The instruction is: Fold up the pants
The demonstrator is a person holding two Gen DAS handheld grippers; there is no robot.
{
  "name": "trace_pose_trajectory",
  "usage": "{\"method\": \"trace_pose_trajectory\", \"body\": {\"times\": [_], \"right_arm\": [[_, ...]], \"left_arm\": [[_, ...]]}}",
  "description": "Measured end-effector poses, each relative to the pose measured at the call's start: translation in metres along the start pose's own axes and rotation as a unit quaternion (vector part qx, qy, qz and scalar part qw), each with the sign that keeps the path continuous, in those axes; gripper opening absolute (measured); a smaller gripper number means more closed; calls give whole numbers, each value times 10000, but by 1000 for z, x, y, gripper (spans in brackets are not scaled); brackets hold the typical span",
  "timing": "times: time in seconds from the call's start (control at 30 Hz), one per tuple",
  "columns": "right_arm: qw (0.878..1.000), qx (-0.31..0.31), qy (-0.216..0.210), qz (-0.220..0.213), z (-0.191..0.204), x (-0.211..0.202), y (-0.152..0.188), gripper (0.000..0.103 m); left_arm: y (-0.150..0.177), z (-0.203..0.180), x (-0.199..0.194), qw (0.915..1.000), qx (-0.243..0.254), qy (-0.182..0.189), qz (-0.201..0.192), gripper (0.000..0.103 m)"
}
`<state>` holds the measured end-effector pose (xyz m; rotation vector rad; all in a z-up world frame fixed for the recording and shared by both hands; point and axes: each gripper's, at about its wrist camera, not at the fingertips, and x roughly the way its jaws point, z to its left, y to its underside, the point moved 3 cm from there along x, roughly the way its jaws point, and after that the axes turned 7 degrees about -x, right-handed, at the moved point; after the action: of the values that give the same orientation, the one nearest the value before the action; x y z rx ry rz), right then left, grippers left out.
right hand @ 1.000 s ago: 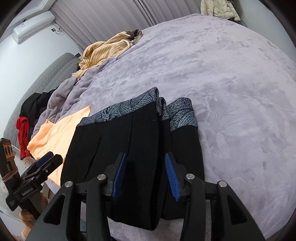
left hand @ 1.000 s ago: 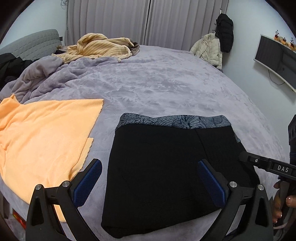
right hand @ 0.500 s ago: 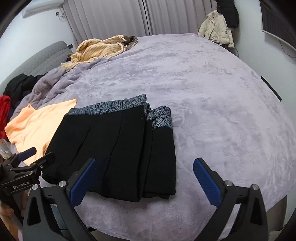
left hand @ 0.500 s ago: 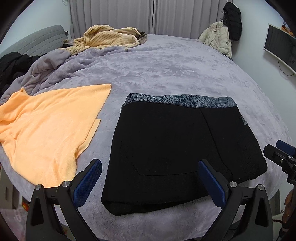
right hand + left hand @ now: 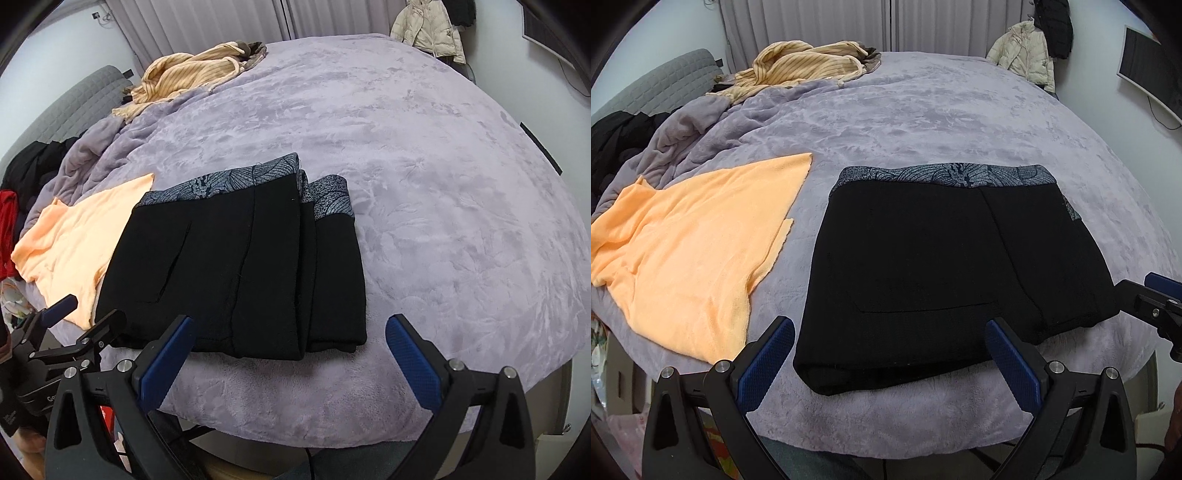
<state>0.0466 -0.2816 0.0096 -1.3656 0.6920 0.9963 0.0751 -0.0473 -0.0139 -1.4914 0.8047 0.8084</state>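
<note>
Right wrist: left gripper point(image 5: 86, 317) partly cropped.

black pants point(image 5: 923, 258) with grey leaf-print waistband point(image 5: 945, 175), orange cloth point(image 5: 690, 251), lilac blanket point(image 5: 942, 110)

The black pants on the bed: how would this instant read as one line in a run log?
black pants: folded, flat on bed | left tongs: open, empty | right tongs: open, empty | orange cloth: beside pants

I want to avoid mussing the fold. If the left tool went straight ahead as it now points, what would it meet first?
Probably the folded black pants: the open left tool frames their near edge on the purple blanket. Depth is unclear; it may pass just above them.
</note>
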Motion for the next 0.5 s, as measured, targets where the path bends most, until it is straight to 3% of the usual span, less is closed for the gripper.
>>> {"method": "trace_pose_trajectory", "body": {"times": [0.2,0.5], "right_arm": [[9996,-140,-185,136,18,-17,-6,103],[9990,-231,116,354,26,-22,-8,103]], "left_arm": [[-4,-7,-13,9999,2,-65,91,103],[-7,-14,-27,9999,65,-59,95,103]]}}
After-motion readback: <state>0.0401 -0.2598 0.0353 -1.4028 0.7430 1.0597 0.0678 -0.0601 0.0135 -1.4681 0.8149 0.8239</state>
